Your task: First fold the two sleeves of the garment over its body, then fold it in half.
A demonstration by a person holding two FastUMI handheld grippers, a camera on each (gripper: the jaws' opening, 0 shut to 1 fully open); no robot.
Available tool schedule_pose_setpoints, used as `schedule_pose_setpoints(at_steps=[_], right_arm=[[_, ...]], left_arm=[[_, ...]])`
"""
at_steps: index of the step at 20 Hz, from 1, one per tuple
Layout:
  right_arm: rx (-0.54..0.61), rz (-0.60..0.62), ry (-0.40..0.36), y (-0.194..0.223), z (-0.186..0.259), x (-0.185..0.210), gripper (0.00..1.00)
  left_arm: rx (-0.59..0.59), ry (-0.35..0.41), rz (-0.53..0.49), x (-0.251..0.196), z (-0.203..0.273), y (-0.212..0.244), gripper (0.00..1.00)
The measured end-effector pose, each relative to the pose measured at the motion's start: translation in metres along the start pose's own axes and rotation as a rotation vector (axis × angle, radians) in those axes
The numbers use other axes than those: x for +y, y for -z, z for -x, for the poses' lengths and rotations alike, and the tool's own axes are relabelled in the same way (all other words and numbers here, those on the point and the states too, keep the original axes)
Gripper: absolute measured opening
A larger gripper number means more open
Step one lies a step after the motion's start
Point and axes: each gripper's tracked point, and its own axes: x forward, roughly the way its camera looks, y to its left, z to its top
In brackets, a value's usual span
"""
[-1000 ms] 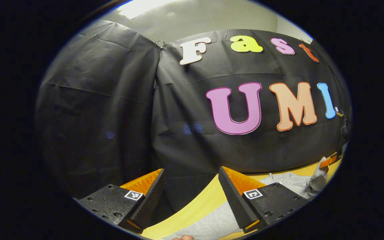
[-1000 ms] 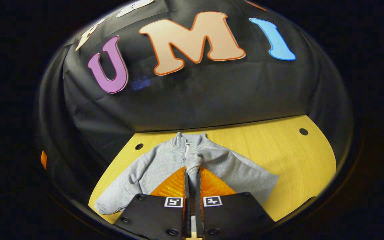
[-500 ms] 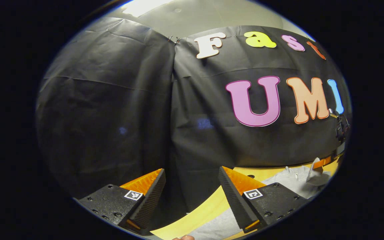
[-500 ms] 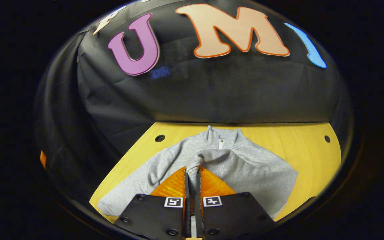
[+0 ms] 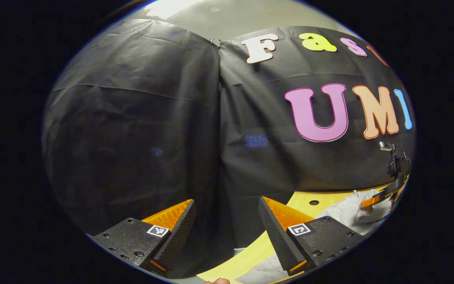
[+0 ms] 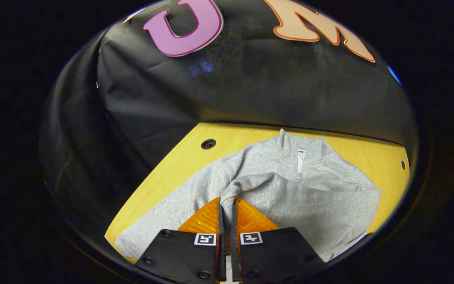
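Sleeve-folding looks partway along: the grey zip-neck fleece garment (image 6: 274, 185) lies front-up on the yellow wooden worktop (image 6: 179, 157), collar toward the far edge by the black cloth wall. One sleeve (image 6: 290, 191) is drawn across the chest, its ribbed cuff (image 6: 227, 197) pinched between the fingers of the right tongs (image 6: 227, 205), which are closed on it and held low over the garment's body, pointing toward the far edge. The other sleeve (image 6: 172, 215) lies stretched out toward the worktop's near corner, so by my judgement it and the half fold remain. The left tongs (image 5: 227, 221) stand wide apart, gripping nothing, raised and aimed at the wall past the worktop's side edge.
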Motion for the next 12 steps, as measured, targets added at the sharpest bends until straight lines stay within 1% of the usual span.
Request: schedule_pose_setpoints(at_steps=[2,3,4,7,8,9,10,12], right_arm=[[0.048,0.025,0.002,0.014,-0.01,0.004,0.05],[0.064,0.034,-0.006,0.022,-0.013,0.006,0.12],[0.064,0.043,-0.017,0.025,-0.014,0.01,0.14],[-0.02,0.061,-0.067,0.006,-0.001,0.023,0.53],[-0.033,0.069,-0.066,0.005,0.003,0.021,0.69],[-0.04,0.08,-0.051,0.002,0.009,0.015,0.86],[-0.047,0.085,-0.043,0.003,0.011,0.012,0.98],[-0.06,0.085,-0.019,0.005,0.019,-0.003,1.0]], left_arm=[[0.008,-0.013,-0.001,0.004,-0.002,0.002,0.94],[0.014,-0.015,0.002,0.004,-0.002,0.005,0.94],[0.021,-0.013,0.007,0.003,-0.001,0.009,0.94],[0.044,0.0,0.014,-0.003,-0.001,0.023,0.94],[0.053,0.008,0.013,-0.007,-0.001,0.028,0.94],[0.064,0.028,0.011,-0.015,-0.002,0.034,0.96],[0.08,0.046,0.002,-0.022,-0.002,0.041,0.94],[0.121,0.07,-0.015,-0.03,-0.005,0.061,0.94]])
